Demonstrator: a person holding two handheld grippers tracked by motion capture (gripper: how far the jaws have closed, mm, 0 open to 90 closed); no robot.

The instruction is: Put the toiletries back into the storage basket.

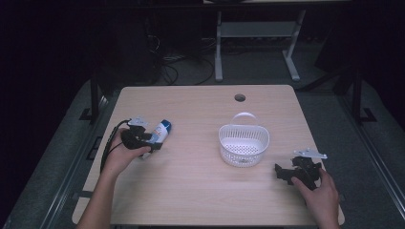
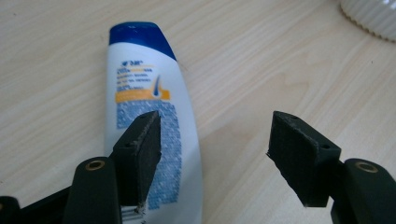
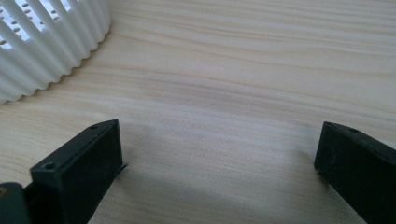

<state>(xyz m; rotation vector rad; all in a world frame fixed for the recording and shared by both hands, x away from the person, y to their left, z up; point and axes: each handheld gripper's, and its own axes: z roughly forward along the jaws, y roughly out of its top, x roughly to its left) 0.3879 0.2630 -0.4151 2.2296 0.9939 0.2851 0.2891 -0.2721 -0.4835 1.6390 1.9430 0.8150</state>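
Note:
A white shampoo bottle (image 1: pixel 162 130) with a blue cap lies flat on the wooden table (image 1: pixel 200 191) at the left. My left gripper (image 1: pixel 153 142) sits at its near end. In the left gripper view the bottle (image 2: pixel 149 93) runs under the left jaw, and bare wood shows between the spread jaws of the left gripper (image 2: pixel 217 119), which is open. My right gripper (image 1: pixel 281 171) rests low at the table's right, pointing left toward a white slotted basket (image 1: pixel 260 143). Its jaws stand wide apart over bare wood, so the right gripper (image 3: pixel 219 128) is open, with the basket (image 3: pixel 51 42) ahead to the left.
The basket's ribbed wall (image 2: pixel 369 18) shows at the top right of the left gripper view. A round cable hole (image 1: pixel 239 98) sits near the table's far edge. Beyond the table are a white desk frame (image 1: pixel 218 47) and cables on the floor.

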